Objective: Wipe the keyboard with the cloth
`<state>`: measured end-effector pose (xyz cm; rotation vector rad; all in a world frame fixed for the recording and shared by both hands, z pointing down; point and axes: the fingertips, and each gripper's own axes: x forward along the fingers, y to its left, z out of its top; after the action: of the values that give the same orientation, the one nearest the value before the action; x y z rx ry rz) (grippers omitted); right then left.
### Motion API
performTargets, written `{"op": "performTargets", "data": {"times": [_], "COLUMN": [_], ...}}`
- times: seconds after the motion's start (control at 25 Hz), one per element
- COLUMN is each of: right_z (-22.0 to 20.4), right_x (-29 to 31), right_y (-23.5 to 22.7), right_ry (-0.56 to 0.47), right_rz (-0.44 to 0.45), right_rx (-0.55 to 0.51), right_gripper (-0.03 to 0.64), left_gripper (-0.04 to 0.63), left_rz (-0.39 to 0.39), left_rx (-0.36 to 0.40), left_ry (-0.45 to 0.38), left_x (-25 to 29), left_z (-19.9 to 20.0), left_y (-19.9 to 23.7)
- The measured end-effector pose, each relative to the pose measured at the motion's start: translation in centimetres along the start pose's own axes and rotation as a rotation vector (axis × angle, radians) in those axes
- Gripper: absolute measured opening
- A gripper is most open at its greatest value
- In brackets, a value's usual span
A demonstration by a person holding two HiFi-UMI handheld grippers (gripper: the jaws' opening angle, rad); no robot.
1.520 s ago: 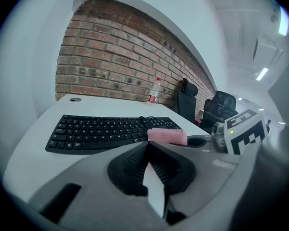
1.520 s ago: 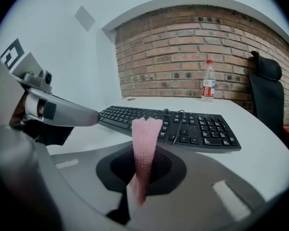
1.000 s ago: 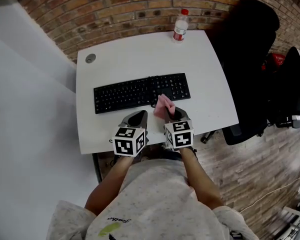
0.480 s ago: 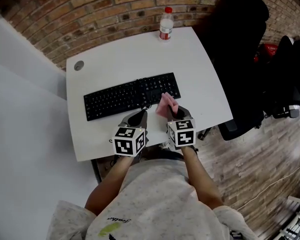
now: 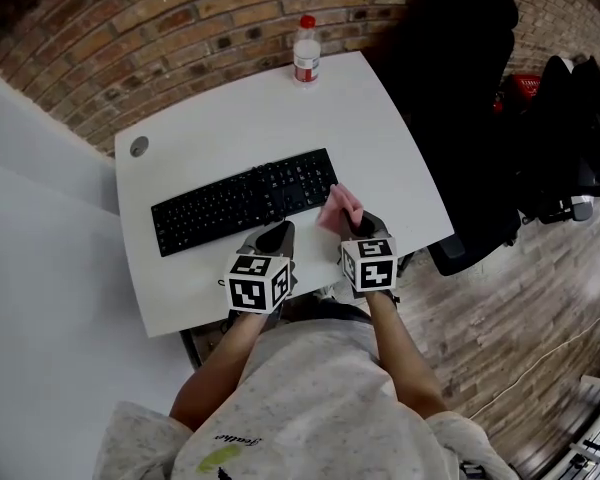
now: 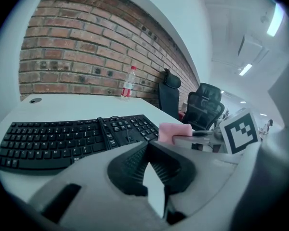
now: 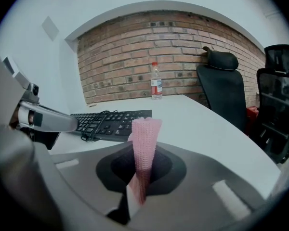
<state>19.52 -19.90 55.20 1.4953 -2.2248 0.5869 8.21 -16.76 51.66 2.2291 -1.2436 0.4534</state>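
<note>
A black keyboard (image 5: pixel 235 208) lies across the white table (image 5: pixel 380 128); it also shows in the left gripper view (image 6: pixel 62 138) and the right gripper view (image 7: pixel 113 121). My right gripper (image 5: pixel 358 226) (image 7: pixel 143 154) is shut on a pink cloth (image 5: pixel 340 208) (image 7: pixel 145 131), which sticks up between its jaws just off the keyboard's right end. My left gripper (image 5: pixel 273 238) (image 6: pixel 147 145) hovers at the keyboard's front edge, jaw tips together and nothing between them. The cloth (image 6: pixel 173 131) is also visible in the left gripper view.
A plastic water bottle (image 5: pixel 305 36) (image 7: pixel 156 81) stands at the table's far edge against the brick wall. A black office chair (image 5: pixel 450 78) is right of the table. A bunched black cable (image 7: pixel 94 129) lies on the keyboard. A round grommet (image 5: pixel 139 146) sits at the far left.
Both grippers have shifted right relative to the table. The cloth has gone from over the keyboard's front right keys to just past its right end. The left gripper stays shut.
</note>
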Motion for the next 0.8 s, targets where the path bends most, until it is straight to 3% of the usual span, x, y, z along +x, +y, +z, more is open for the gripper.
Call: {"op": "performTargets", "data": {"times": [0.44,0.8], "right_z": [0.9,2.6], "right_x": [-0.9,-1.0], "right_y": [-4.8,-6.1], "right_ry": [-0.017,-0.043], "right_rz": [-0.066,-0.084], "right_rx": [0.045,0.042], "right_gripper": [0.026,0.026], "left_gripper": [-0.003,-0.003], "left_rz": [-0.013,-0.001], "left_rx": [0.003,0.000], "left_ry": [0.003,-0.005], "left_x": [1.6,1.8], "left_z": [0.8,1.5], "left_y": [-0.8,-0.5]}}
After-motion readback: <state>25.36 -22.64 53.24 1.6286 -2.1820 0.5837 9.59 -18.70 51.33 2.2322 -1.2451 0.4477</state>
